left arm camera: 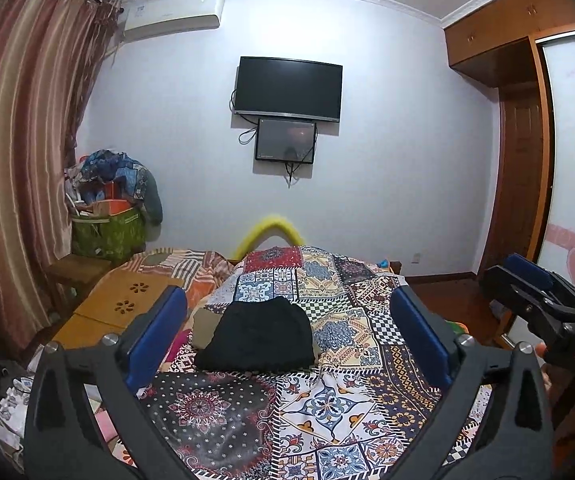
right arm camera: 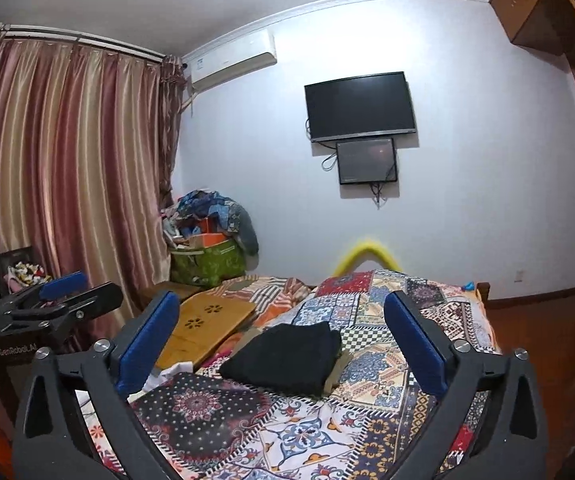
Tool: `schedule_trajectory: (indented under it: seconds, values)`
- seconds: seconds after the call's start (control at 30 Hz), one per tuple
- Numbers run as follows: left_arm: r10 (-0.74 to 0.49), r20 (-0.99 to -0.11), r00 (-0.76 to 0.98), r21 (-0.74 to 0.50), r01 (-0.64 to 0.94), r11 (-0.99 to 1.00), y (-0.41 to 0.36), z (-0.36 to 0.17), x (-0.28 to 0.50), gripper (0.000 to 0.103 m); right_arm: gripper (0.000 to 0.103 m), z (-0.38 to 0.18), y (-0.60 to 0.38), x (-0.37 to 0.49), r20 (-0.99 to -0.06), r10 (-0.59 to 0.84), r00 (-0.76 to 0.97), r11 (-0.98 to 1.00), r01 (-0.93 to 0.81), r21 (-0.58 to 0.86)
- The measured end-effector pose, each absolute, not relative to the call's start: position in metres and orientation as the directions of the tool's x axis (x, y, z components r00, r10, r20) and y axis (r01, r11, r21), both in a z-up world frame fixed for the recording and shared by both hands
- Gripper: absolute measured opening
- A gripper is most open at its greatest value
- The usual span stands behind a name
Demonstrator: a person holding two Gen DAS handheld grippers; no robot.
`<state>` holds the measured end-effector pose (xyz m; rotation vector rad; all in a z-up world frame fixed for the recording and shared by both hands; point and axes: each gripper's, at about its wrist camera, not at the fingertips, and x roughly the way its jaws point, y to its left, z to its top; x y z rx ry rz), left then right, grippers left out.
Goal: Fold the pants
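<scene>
Two claws hang over a bed (left arm camera: 327,420) spread with a patchwork cover of many patterns, and both stand wide open with nothing between their blue pads; the left claw (left arm camera: 287,332) frames the folded black pants (left arm camera: 257,342), which lie on the cover near the middle of the bed, atop an olive-brown cloth (right arm camera: 337,372) whose edge shows beneath them; the right claw (right arm camera: 281,340) frames the same pile from a place further right. Going from the left of the room: striped pink and cream curtains (right arm camera: 67,184) fill the left wall; a heap of cloth and boxes sits in the corner on a green bag (right arm camera: 207,264); a wooden lap table (right arm camera: 203,332) with flower cut-outs lies on the bed's left side; an air conditioner (left arm camera: 171,16) is mounted high on the pale wall; a dark television (left arm camera: 287,88) hangs at the centre with a smaller screen (left arm camera: 285,140) just beneath; a yellow arch (left arm camera: 269,232) rises behind the bed's far end; a wooden wardrobe (left arm camera: 519,160) stands at the right.
</scene>
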<state>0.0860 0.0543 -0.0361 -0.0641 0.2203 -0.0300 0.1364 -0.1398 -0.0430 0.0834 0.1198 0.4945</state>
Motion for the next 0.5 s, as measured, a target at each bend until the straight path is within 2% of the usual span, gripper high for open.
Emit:
schedule_trajectory:
  seconds: [0.5]
  values:
    - [-0.028,-0.208,0.978,-0.059,0.016,0.998,0.0513,-0.0385,0.0819,0.103,0.103,-0.0437,-0.1377,0.133,-0.105,0.483,0.87,0.875,-0.474,0.094]
